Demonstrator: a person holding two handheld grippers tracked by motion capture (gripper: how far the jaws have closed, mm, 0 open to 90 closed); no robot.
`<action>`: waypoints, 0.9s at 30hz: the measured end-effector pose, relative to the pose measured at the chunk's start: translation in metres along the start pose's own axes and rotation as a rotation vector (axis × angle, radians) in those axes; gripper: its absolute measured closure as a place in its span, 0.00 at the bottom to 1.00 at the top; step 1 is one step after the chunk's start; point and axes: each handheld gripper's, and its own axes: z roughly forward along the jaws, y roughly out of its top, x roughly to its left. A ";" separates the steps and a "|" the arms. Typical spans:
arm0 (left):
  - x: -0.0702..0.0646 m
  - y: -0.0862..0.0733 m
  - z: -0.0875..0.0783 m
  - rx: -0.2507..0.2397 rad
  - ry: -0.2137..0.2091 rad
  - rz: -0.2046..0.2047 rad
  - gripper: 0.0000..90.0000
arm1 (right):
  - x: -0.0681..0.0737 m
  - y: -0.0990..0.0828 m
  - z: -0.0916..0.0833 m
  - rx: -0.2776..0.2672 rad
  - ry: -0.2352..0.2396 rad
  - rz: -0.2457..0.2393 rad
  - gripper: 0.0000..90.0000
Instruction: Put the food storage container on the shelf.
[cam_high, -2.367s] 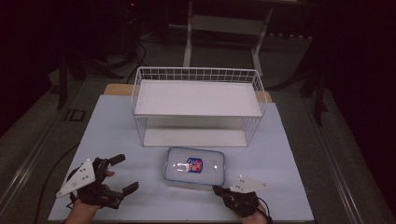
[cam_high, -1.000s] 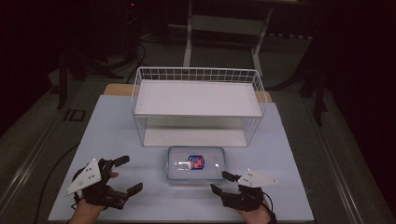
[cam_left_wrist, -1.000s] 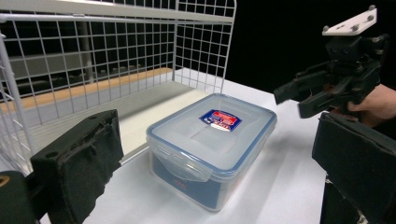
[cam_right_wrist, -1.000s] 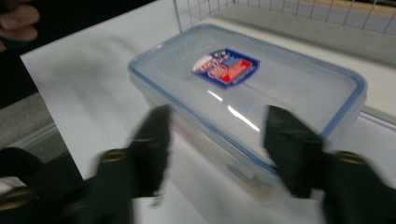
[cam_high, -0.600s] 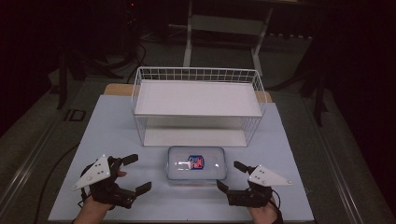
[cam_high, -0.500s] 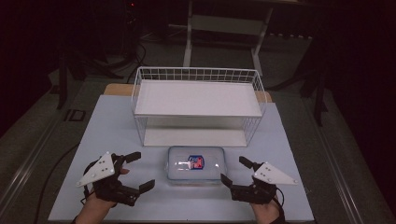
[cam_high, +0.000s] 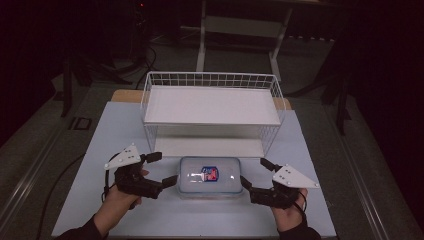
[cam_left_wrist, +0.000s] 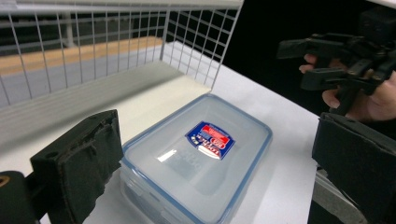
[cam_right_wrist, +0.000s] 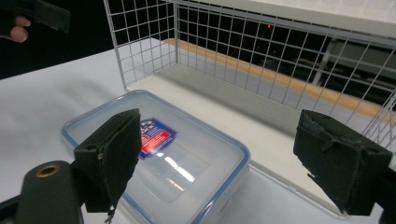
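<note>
The clear rectangular plastic container with a blue-rimmed lid (cam_high: 210, 176) lies flat on the pale table (cam_high: 100, 150), just in front of the white wire shelf rack (cam_high: 212, 105), long axis running three to nine o'clock. The left gripper (cam_high: 163, 170) flanks its nine o'clock end, the right gripper (cam_high: 254, 176) its three o'clock end, about equally near. Both sets of jaws gape wide, holding nothing; the right's have just been opening.

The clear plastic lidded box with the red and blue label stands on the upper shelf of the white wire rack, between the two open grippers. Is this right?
Not quite. The clear plastic lidded box lies on the white table before the white wire rack, not on its upper shelf, as the high view shows. The rest holds.
</note>
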 end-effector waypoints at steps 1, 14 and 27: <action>0.002 0.000 0.002 0.011 -0.003 -0.008 0.02 | 0.000 0.000 0.000 -0.006 -0.001 -0.006 0.17; 0.026 -0.010 0.026 0.109 -0.019 -0.183 0.02 | -0.002 0.000 0.002 0.005 0.016 -0.005 0.15; 0.049 -0.037 0.052 0.258 -0.026 -0.380 0.02 | 0.000 -0.014 0.010 0.053 0.030 0.002 0.11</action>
